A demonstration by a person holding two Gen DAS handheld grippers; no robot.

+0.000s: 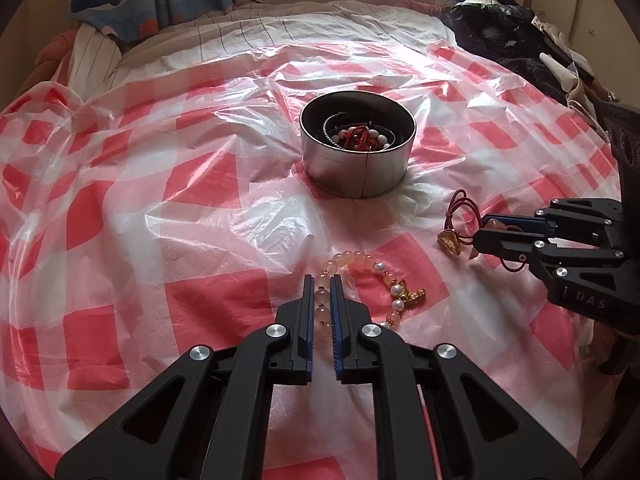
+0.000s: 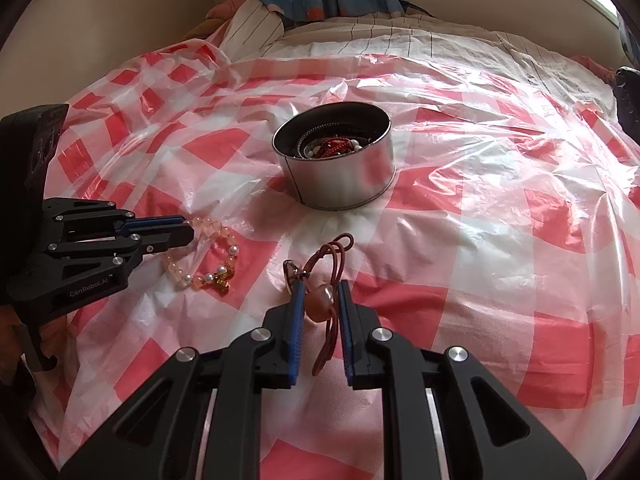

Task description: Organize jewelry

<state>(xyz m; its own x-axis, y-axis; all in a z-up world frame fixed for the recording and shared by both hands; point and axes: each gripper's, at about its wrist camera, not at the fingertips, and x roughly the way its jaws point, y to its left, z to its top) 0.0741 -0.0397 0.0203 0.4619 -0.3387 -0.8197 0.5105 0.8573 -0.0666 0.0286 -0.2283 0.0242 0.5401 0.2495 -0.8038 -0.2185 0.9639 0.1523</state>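
Setting: a bed [image 1: 360,28] covered by a red-and-white checked plastic sheet [image 1: 168,208]; a round metal tin [image 1: 357,176] sits mid-sheet, already holding red and white beads and a chain.
Left gripper [image 1: 321,280]: pressed nearly together on the near arc of the pink bead bracelet [image 1: 362,266], beads seen between the blue pads. The rest of the bracelet, with pearl beads and a gold charm [image 1: 414,296], lies slack on the sheet.
Right gripper [image 2: 321,286]: narrowed around the amber bead [image 2: 323,298] of the red cord necklace [image 2: 338,248]. The pads look close to the bead, but a small gap shows on the right side, so a firm pinch cannot be confirmed.
Where the jewelry lies: both pieces rest on the sheet just in front of the tin, bracelet to the left, cord necklace to the right, a little apart.
Step in hand, as judged: secure both pieces for lifting into the tin.
Doing it well: lift straight up and slowly until the trailing beads and cord loops clear the sheet; carry each piece over the rim before letting go.
Watch for: the thin plastic snagging or rising with the pads; a round bead slipping sideways out of the pinch; the cord loop catching the tin's rim.
Sequence advice: one hand at a time over the tin, to keep the grippers from crowding.
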